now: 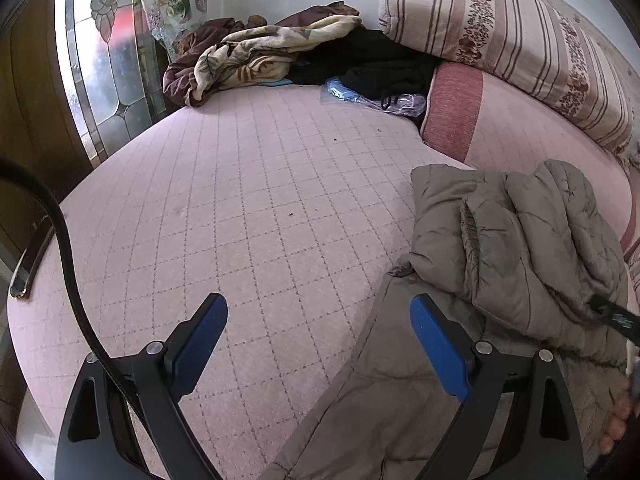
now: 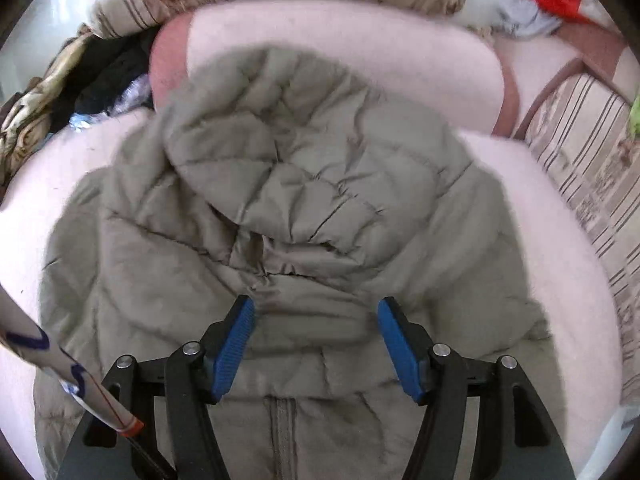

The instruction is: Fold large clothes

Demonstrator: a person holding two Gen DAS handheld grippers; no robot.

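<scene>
Right gripper (image 2: 316,312) wide apart over quilted jacket (image 2: 280,200), gripping nothing; left gripper (image 1: 320,312) likewise

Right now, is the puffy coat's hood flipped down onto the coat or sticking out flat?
Flipped down. The hood lies bunched on top of the coat, covering its collar.

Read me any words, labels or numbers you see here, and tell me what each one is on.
No text here can be read.
Strap tag by the jacket: pale marks, too small.
White strip at the left edge: blue scrawl, no clear letters.
</scene>
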